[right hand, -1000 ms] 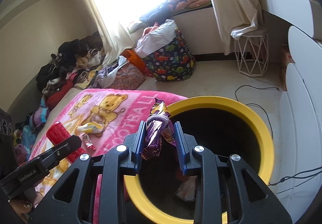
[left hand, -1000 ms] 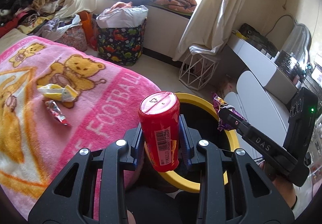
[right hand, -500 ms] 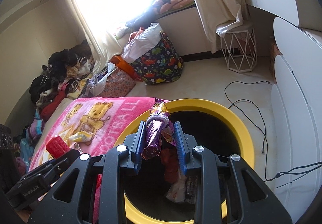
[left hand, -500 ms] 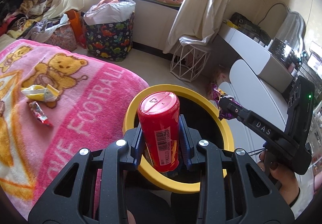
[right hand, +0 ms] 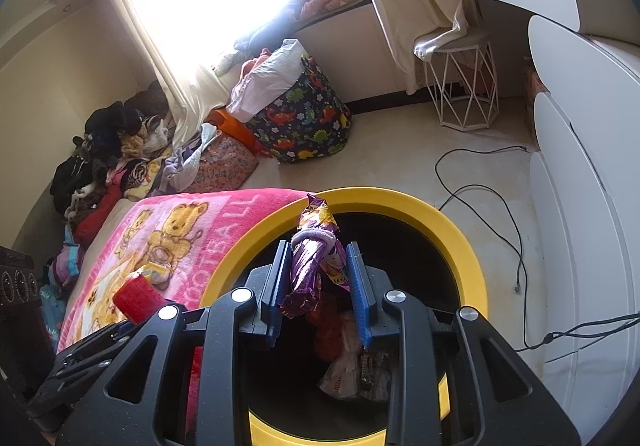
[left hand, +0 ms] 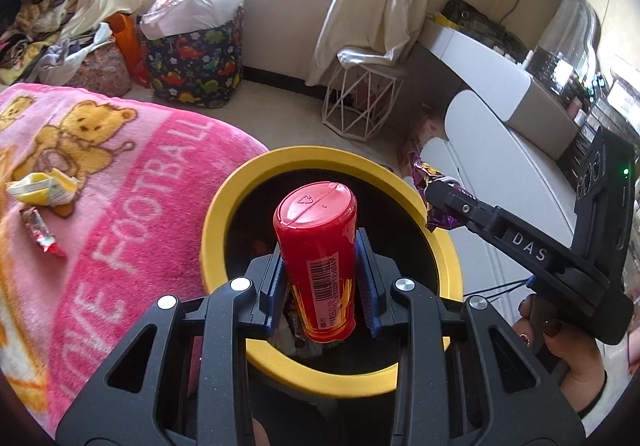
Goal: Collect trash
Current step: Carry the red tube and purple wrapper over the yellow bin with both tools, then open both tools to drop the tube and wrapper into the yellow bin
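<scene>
Right over the mouth of the yellow-rimmed bin (left hand: 224, 213), the left gripper (left hand: 320, 278) is clamped on an upright red canister (left hand: 316, 258); the right gripper (right hand: 318, 278) is closed on a crumpled purple wrapper (right hand: 312, 258) above the same bin; other rubbish lies at the bottom; a yellow wrapper (left hand: 42, 187) and a small red one (left hand: 38, 230) lie on the pink blanket (left hand: 132, 181) beside the bin.

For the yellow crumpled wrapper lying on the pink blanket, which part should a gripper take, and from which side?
Take the yellow wrapper across its puffed, crumpled middle, coming straight down from above. It lies low on the soft pink blanket, so a sideways approach would probably catch the fabric; the raised folds offer the fingers something to pinch.
</scene>
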`<state>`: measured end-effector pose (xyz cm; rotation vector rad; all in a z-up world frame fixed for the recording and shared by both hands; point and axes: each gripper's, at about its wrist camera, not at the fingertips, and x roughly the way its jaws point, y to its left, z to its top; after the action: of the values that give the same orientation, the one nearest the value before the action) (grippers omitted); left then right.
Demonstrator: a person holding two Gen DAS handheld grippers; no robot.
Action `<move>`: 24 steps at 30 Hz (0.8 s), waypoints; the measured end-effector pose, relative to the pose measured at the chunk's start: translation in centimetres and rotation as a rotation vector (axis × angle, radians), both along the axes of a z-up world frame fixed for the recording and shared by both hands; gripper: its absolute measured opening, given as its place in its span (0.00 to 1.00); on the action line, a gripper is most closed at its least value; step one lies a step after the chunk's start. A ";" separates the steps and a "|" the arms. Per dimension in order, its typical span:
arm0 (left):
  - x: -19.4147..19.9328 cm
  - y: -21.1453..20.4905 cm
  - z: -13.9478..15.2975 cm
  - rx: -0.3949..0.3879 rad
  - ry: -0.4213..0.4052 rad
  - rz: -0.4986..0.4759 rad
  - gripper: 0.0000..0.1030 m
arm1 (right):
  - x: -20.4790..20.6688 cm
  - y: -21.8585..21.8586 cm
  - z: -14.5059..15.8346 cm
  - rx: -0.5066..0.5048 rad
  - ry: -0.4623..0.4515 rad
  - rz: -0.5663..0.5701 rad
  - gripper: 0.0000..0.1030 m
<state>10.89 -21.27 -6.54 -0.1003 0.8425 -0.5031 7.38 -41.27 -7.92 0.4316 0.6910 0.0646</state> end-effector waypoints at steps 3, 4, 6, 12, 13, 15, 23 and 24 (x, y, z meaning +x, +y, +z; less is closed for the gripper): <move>0.3 -0.5 -0.4 0.008 0.007 -0.015 0.24 | 0.1 -0.2 -0.2 0.001 0.008 -0.007 0.27; 0.5 -0.7 -0.6 0.010 0.012 -0.021 0.24 | 0.1 -0.3 -0.3 0.002 0.011 -0.010 0.27; 0.8 -1.0 -0.9 0.015 0.018 -0.027 0.24 | 0.2 -0.5 -0.5 0.002 0.015 -0.014 0.27; 1.7 -1.8 -1.6 0.036 0.034 -0.048 0.24 | 0.3 -1.2 -1.1 0.010 0.029 -0.028 0.28; 1.9 -1.9 -1.7 0.040 0.035 -0.049 0.24 | 0.3 -1.2 -1.1 0.010 0.030 -0.029 0.28; 2.3 -2.0 -1.8 0.041 0.040 -0.048 0.24 | 0.4 -1.2 -1.2 0.012 0.032 -0.030 0.28; 3.3 -1.9 -1.7 0.041 0.045 -0.049 0.24 | 0.4 -1.3 -1.4 0.014 0.033 -0.034 0.29; 3.2 -1.9 -1.7 0.042 0.042 -0.049 0.24 | 0.4 -1.3 -1.4 0.014 0.033 -0.033 0.29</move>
<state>14.11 -23.20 -8.20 -0.0519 0.8981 -0.5301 7.79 -42.60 -9.31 0.4582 0.7159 0.0312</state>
